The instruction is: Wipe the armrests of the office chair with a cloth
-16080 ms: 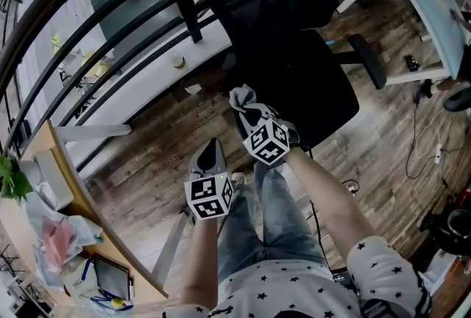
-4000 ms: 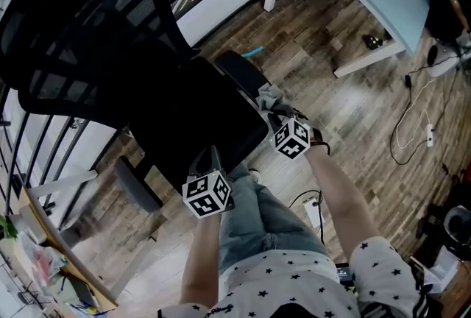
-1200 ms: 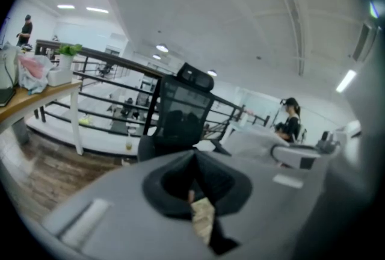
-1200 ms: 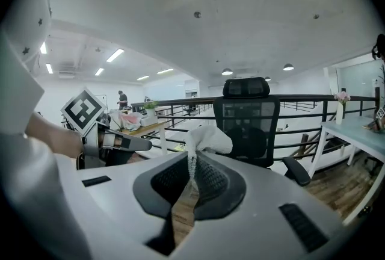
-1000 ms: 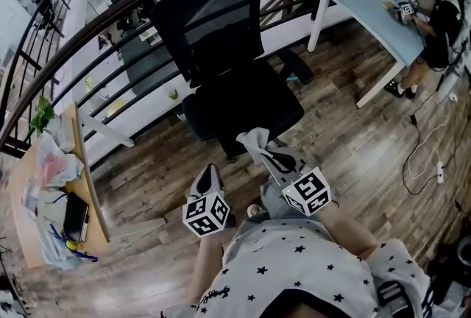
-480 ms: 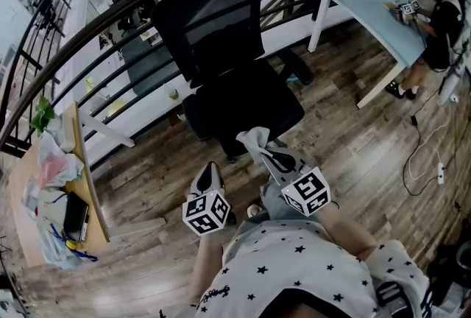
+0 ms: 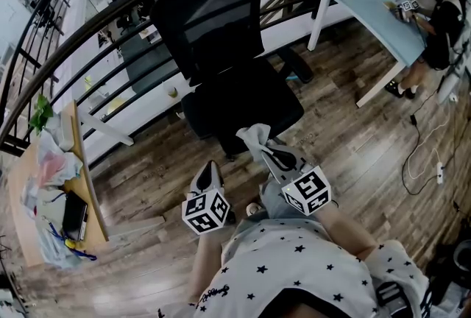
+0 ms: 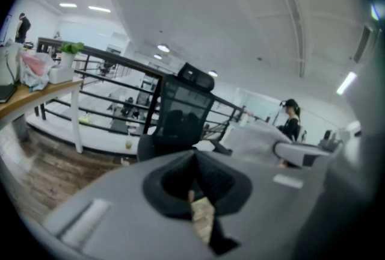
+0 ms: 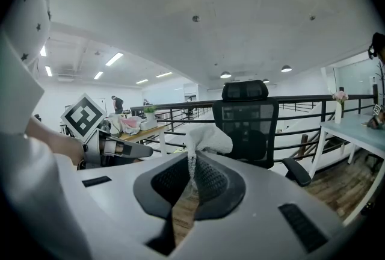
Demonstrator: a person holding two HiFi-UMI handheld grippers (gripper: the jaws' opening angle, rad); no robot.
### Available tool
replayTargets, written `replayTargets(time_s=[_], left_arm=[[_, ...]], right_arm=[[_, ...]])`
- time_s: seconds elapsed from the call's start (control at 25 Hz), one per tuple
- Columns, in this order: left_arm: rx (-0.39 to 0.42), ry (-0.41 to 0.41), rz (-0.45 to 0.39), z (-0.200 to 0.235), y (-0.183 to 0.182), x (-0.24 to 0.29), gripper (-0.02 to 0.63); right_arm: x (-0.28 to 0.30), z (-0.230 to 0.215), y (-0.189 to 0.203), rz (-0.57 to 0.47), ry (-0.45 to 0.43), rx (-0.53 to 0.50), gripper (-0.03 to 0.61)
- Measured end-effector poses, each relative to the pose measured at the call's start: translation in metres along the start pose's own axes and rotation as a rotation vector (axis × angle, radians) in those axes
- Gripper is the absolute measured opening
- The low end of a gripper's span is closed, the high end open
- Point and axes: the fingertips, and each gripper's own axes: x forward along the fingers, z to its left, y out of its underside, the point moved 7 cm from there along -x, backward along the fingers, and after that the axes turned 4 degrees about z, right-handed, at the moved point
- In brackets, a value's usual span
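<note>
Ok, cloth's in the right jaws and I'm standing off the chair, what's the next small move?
Probably carry the right gripper forward to the armrest on its side. Its jaws are shut on the cloth, but the cloth hangs short of the office chair, touching nothing; the left gripper is shut and empty.

- We stand in an open-plan office: a black mesh office chair (image 7: 221, 44) sits on a wood-plank floor (image 7: 353, 132).
- We see a pale desk (image 7: 379, 4), a cluttered wooden desk (image 7: 82, 169), and a floor power strip (image 7: 440, 173).
- We note strip ceiling lights (image 9: 114, 59) and a black railing (image 7: 88, 22).
</note>
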Motion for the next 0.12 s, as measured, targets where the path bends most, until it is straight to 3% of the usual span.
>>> replayTargets(time_s=[0.12], left_arm=[[0.001, 0.001, 0.0, 0.0024, -0.0021, 0.0006, 0.008]], right_arm=[[0.002, 0.0004, -0.0017, -0.002, -0.001, 0.001, 0.026]])
